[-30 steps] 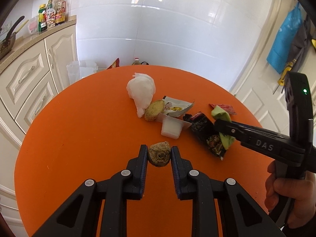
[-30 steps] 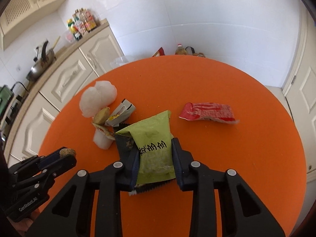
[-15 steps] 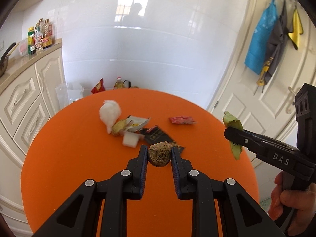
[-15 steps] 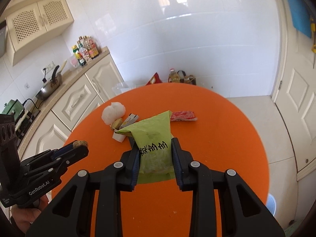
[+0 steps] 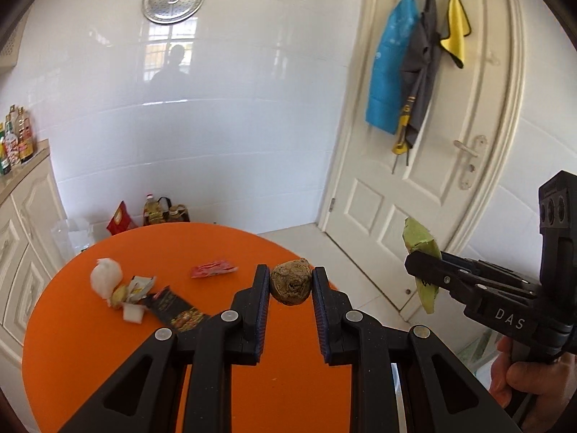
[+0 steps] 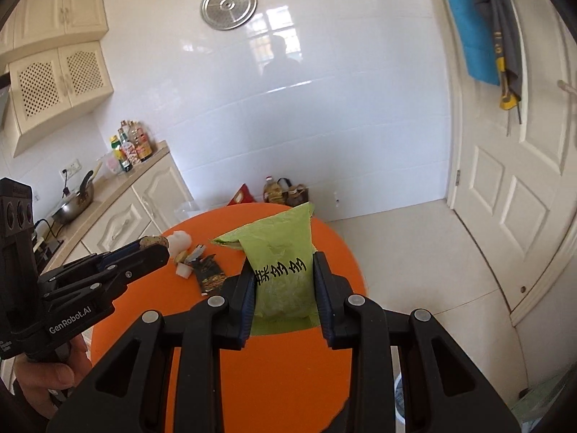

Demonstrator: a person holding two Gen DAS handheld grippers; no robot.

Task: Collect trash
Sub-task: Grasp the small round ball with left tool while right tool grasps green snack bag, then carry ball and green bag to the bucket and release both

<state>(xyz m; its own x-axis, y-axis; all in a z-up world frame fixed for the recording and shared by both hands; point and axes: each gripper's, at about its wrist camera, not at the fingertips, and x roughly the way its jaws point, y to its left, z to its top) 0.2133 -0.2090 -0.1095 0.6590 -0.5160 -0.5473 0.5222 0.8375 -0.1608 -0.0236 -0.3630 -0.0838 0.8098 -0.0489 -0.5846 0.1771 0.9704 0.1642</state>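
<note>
While both grippers are up off the table (image 5: 90,328), left gripper (image 5: 290,283) jaws clench a brown lump (image 5: 290,281) at frame center: light, crumbly, hold at the middle. Right gripper (image 6: 283,281) jaws pinch a green packet (image 6: 279,252): soft, crinkly, slippery. Versus earlier, both are lifted and pulled back; the trash pile (image 5: 140,296) now sits lower left.

Right gripper (image 6: 283,288) clamps green packet (image 6: 279,252) above orange table (image 6: 288,379).
</note>
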